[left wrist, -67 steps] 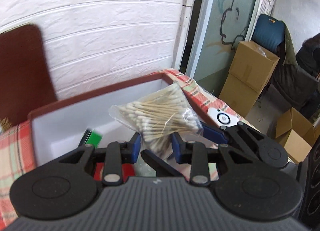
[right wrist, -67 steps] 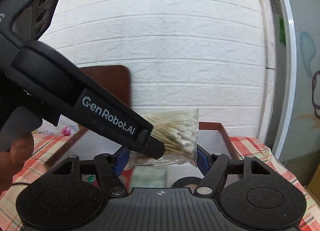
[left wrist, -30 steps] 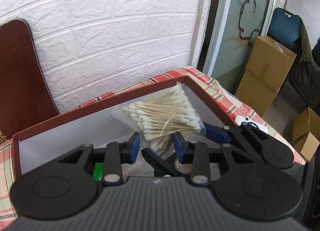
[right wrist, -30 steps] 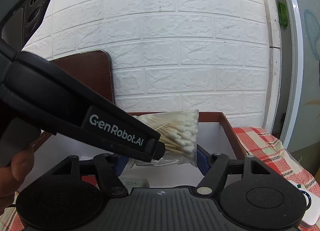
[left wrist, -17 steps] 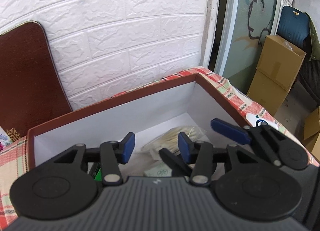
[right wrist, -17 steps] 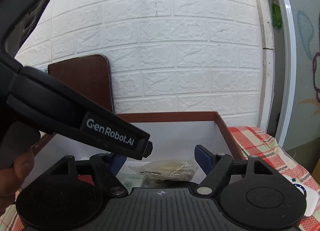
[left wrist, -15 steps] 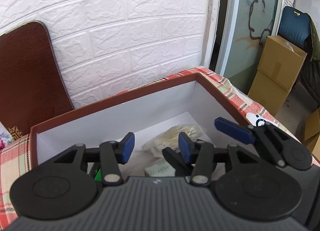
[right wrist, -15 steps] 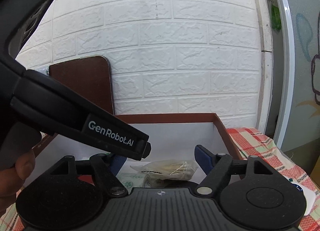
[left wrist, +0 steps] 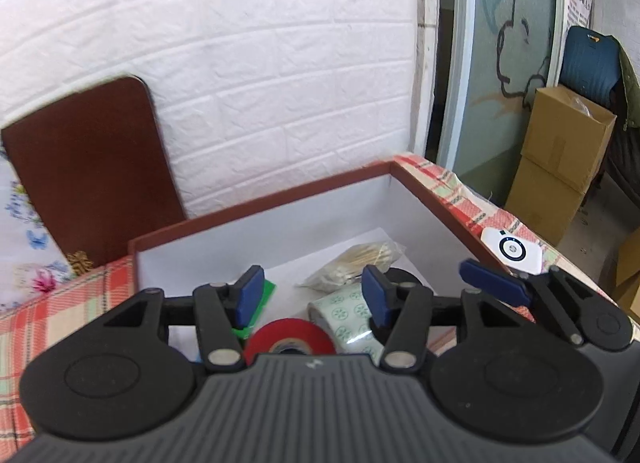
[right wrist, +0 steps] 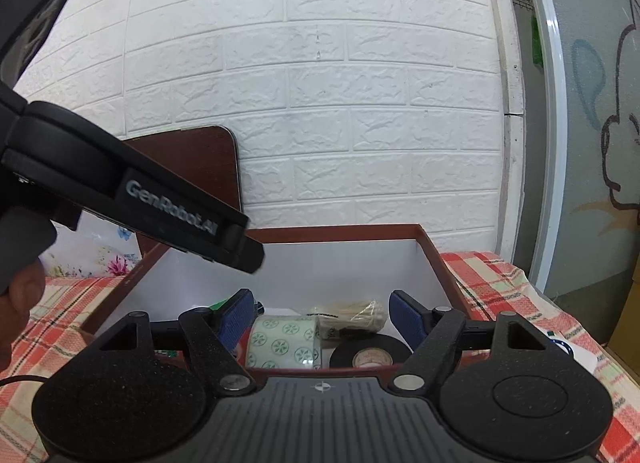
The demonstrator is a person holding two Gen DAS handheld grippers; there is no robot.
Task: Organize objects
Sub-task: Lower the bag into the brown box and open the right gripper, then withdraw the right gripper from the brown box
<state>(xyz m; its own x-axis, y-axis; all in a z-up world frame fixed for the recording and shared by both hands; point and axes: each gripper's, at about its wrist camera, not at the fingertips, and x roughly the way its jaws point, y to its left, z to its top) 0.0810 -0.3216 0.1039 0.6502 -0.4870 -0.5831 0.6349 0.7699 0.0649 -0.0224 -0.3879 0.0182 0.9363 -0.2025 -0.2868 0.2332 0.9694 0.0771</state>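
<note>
The clear bag of cotton swabs (left wrist: 354,261) lies on the white floor of the red-brown box (left wrist: 256,209), near its far right corner. Next to the bag sit a green-patterned tape roll (left wrist: 344,313), a red tape roll (left wrist: 290,339) and a black tape roll (right wrist: 370,357). My left gripper (left wrist: 312,295) hovers above the box's near side, its jaws opening with nothing between them. My right gripper (right wrist: 323,319) is open and empty, and past it I see the swab bag (right wrist: 352,317) and the patterned roll (right wrist: 284,347).
A brown board (left wrist: 88,175) leans on the white brick wall behind the box. A white round-marked device (left wrist: 512,251) lies on the checked tablecloth (left wrist: 440,179) to the right. Cardboard boxes (left wrist: 560,167) stand on the floor beyond. A hand (right wrist: 18,295) grips the left tool.
The left gripper let go of the swab bag, which dropped into the box. Both grippers have drawn back and risen, and the left jaws stand wider.
</note>
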